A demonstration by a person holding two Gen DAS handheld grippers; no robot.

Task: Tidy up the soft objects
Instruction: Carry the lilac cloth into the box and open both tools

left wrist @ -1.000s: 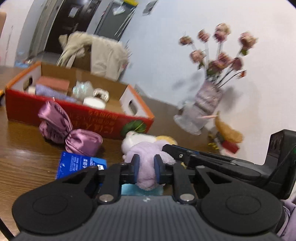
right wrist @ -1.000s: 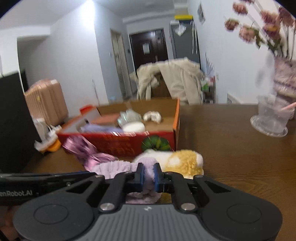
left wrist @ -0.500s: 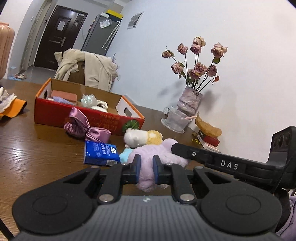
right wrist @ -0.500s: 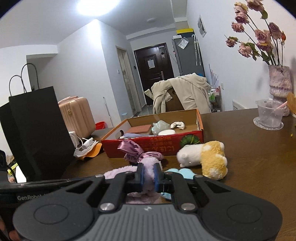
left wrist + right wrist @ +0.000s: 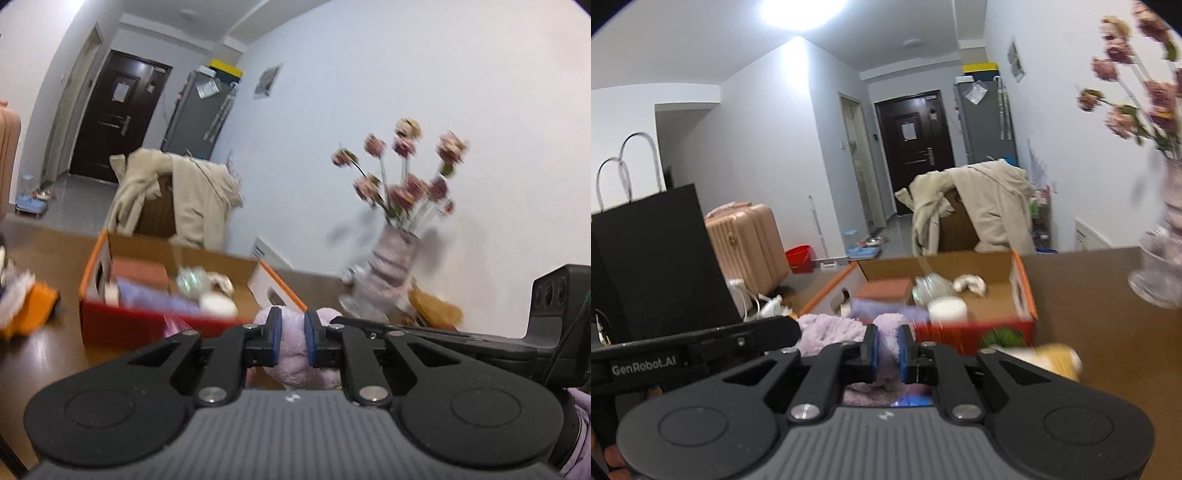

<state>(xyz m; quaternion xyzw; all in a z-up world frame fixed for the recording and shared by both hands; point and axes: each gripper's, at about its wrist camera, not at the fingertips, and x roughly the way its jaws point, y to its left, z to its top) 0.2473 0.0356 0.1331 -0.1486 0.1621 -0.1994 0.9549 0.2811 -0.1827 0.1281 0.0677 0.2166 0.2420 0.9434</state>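
Note:
A fluffy lilac plush (image 5: 293,354) hangs lifted off the wooden table, pinched from both sides. My left gripper (image 5: 293,338) is shut on one part of it, blue pads pressed into the fur. My right gripper (image 5: 887,350) is shut on another part of the same lilac plush (image 5: 831,328). The right tool's black body crosses the left wrist view, and the left tool's body crosses the right wrist view. A red and orange cardboard box (image 5: 1021,291) holding several items stands just beyond. A yellow and white plush (image 5: 1056,360) lies on the table in front of the box.
A vase of pink flowers (image 5: 393,266) and a clear plastic cup (image 5: 1160,280) stand by the white wall. A black paper bag (image 5: 653,258) stands at the left. A chair draped with a beige coat (image 5: 979,206) is behind the table. Orange and white cloth (image 5: 26,306) lies left of the box.
Both grippers have risen with the lilac plush, lifting it off the table toward the box. The blue packet and the pink satin pouch have dropped out of the left wrist view.

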